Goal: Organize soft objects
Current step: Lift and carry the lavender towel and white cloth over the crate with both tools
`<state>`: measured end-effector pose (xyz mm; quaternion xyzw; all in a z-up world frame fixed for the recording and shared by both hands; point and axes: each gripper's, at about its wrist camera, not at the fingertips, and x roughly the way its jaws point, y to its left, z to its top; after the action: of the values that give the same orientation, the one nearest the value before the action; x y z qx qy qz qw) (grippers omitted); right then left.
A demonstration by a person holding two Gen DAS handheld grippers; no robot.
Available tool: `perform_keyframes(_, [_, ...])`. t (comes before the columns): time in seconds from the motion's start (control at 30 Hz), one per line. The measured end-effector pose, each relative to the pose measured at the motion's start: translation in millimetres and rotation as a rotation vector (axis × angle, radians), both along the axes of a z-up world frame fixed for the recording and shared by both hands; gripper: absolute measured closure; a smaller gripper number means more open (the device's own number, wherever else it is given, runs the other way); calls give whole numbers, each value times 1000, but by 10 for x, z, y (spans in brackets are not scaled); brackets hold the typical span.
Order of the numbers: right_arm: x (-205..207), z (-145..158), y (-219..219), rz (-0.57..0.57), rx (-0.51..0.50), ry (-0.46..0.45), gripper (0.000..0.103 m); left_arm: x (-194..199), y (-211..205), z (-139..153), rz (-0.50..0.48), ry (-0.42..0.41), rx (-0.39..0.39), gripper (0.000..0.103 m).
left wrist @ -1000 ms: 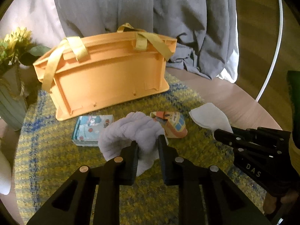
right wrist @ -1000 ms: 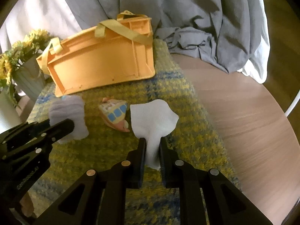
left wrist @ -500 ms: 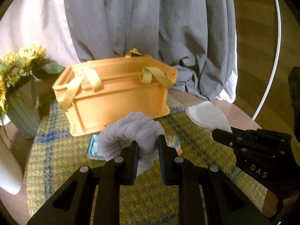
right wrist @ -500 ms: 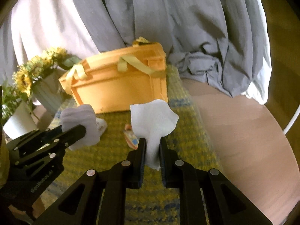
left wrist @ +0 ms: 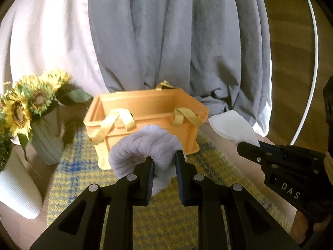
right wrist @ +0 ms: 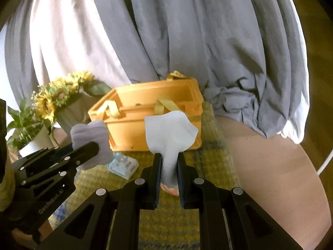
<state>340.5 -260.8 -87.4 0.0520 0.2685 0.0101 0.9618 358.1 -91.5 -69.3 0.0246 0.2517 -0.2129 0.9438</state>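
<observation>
My left gripper [left wrist: 164, 162] is shut on a fluffy lavender cloth [left wrist: 143, 145] and holds it in the air in front of the orange basket [left wrist: 145, 112]. My right gripper [right wrist: 169, 164] is shut on a white cloth [right wrist: 168, 131], also lifted, in front of the basket [right wrist: 156, 112]. The basket is open on top and has yellow strap handles [left wrist: 122, 118]. Each gripper shows in the other's view: the right one [left wrist: 247, 145] with the white cloth [left wrist: 231, 125], the left one [right wrist: 91, 148] with the lavender cloth [right wrist: 91, 131].
A yellow and blue woven mat [left wrist: 83, 166] covers the round wooden table [right wrist: 270, 166]. A tissue pack [right wrist: 123, 164] lies on the mat. A sunflower vase [left wrist: 47, 137] and a white pot [left wrist: 16, 187] stand at left. Grey and white curtains [left wrist: 166, 41] hang behind.
Both grippers have risen with their cloths and tilted up, so the basket's open top now shows. The small boat toy has dropped almost out of sight.
</observation>
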Motion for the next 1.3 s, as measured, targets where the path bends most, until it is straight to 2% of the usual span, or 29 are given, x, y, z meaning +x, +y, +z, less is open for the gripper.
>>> perform_keyframes(0.57, [188, 370, 136, 73, 7, -113, 88, 62, 135, 405, 113, -102, 15, 83])
perform_keyframes(0.93, [398, 580, 167, 72, -11, -164, 88, 297, 155, 621, 125, -173, 5, 83])
perform_keyframes(1.3, [760, 719, 151, 84, 3, -192, 88, 679, 153, 725, 112, -198, -1, 83])
